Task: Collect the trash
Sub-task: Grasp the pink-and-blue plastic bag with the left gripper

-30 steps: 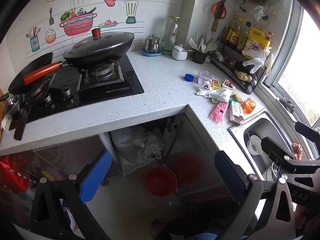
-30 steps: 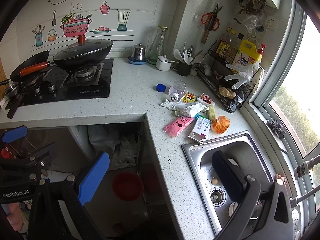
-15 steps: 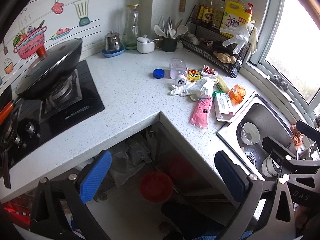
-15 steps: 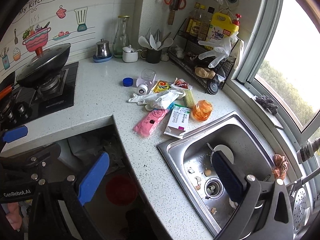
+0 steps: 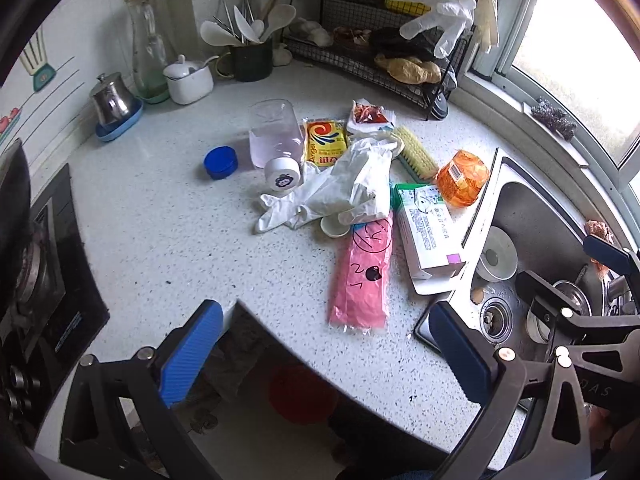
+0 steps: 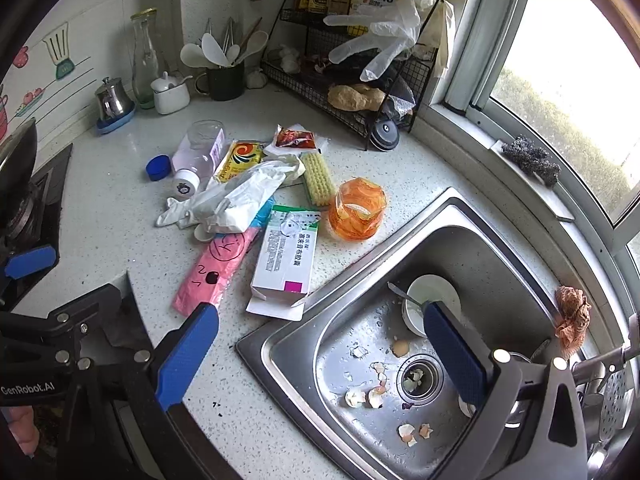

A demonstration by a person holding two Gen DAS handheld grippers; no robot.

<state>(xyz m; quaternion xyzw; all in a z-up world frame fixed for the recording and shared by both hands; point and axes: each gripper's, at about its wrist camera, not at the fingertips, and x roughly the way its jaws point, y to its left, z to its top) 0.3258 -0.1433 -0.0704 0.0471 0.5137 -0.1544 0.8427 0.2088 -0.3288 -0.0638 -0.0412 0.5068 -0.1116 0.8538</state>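
Overall, speckled counter [image 5: 160, 240] bore trash cluster beside steel sink [image 6: 492, 240]; eggshell bits [image 6: 368, 396] lay in basin. Left gripper [image 5: 324, 344] and right gripper [image 6: 320, 356] hovered, jaws spread, empty. Pink bag [image 5: 362, 280], medicine box [image 6: 286, 258], white glove [image 5: 340, 188], orange cup [image 6: 358, 210] touched in pile.

left hand-held gripper [image 5: 326, 354] agape, empty | pink bag [image 5: 362, 276] on counter [image 5: 160, 240]

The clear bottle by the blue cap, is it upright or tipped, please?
Tipped: the clear bottle lies on its side, white lid facing the camera.
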